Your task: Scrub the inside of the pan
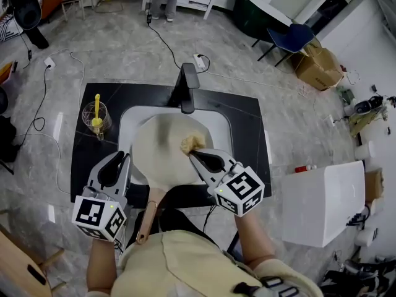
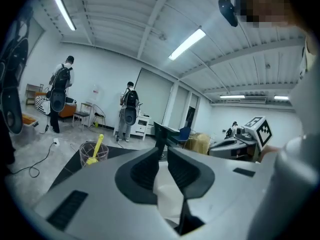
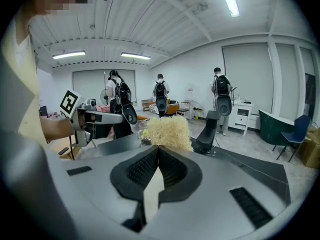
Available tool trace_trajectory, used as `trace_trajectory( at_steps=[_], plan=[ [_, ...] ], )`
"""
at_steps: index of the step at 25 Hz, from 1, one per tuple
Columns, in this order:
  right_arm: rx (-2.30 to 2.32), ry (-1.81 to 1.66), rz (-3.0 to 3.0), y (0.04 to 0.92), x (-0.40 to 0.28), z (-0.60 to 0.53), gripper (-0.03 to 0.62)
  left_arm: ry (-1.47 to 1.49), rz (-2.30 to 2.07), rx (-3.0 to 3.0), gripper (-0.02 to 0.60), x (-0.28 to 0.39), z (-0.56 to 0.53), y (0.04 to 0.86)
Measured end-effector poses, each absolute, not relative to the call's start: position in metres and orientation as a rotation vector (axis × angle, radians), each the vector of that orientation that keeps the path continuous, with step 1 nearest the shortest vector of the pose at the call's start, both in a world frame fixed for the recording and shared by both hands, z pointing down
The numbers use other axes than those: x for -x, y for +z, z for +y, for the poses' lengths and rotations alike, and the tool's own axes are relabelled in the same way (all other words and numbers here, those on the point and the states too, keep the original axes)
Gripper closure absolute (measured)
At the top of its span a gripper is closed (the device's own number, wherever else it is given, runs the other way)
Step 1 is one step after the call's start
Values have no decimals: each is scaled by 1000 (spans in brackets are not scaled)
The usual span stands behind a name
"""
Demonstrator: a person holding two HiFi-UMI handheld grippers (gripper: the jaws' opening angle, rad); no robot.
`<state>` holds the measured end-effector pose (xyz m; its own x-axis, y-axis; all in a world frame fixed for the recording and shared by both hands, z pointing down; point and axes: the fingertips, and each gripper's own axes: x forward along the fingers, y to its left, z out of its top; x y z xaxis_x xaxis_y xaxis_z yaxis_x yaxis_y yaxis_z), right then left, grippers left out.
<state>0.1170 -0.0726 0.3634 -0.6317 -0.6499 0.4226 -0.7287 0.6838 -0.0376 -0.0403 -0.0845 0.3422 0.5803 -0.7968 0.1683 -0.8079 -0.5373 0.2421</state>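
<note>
Currently: pan in sink, scrubber in right claw.
Pan (image 1: 162, 161) sits in the sink (image 1: 127, 120) of the black tabletop (image 1: 247, 129), wooden handle (image 1: 148, 218) toward the person. Right claw (image 1: 192, 153) clamps a straw-coloured scrubber (image 1: 192, 143) over the pan. Left claw (image 1: 124, 158) stands narrow and empty beside the pan's left rim.

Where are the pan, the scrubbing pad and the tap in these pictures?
pan (image 1: 158, 156): head view, on its pale round face, left of the middle.
scrubbing pad (image 1: 192, 143): head view, on the middle of the straw-coloured tuft.
tap (image 1: 188, 82): head view, on its black spout above the sink.
</note>
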Motion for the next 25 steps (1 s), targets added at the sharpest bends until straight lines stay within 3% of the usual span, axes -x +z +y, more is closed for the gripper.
trace_trajectory(
  at_steps=[25],
  plan=[
    [-1222, 274, -2530, 354, -120, -65, 577, 135, -1291, -2569, 520, 33, -70, 337]
  ],
)
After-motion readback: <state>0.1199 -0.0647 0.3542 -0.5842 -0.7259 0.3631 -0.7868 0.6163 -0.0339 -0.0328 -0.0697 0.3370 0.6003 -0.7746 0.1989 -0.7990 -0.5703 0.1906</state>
